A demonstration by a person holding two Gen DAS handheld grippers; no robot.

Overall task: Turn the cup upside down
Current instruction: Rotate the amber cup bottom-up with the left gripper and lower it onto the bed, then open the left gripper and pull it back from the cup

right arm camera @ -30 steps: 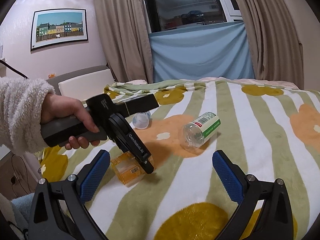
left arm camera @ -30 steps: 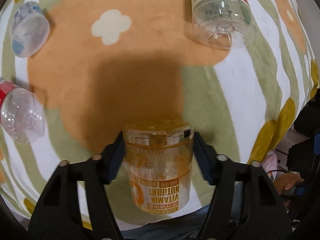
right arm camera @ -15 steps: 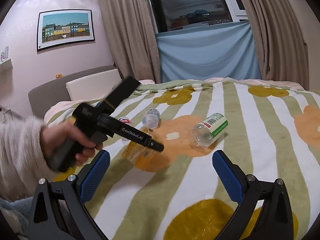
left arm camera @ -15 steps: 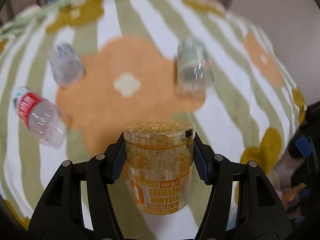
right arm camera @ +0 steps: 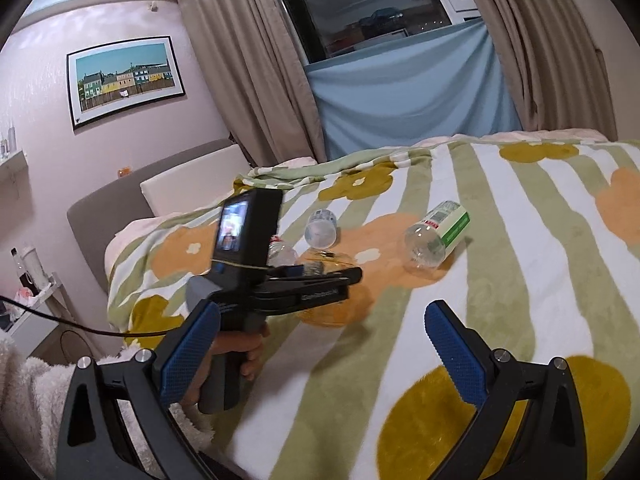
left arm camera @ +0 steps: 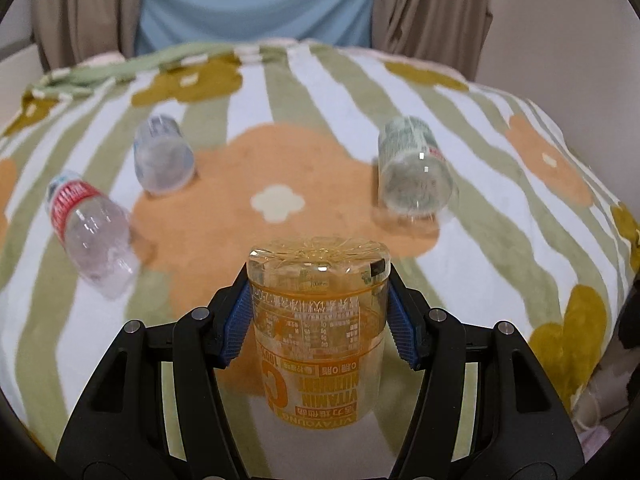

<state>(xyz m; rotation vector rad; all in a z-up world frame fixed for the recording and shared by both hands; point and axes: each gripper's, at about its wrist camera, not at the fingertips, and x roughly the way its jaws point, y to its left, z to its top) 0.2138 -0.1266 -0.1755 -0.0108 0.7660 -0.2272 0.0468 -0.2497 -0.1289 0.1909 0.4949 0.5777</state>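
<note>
cup [left arm camera: 318, 320] inverted between left claw [left arm camera: 318, 322] pads

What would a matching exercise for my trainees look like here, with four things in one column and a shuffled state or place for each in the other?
Things:
1. orange cup
2. red-label bottle
3. green-label bottle
4. right hand-held gripper

States or places:
A. open, holding nothing
B. lying on the blanket, to the right of the orange flower print
C. clamped between the left hand-held gripper's pads, base up, printed text inverted
D. lying on the blanket's left side

Pairs: 1-C, 2-D, 3-B, 4-A
</note>
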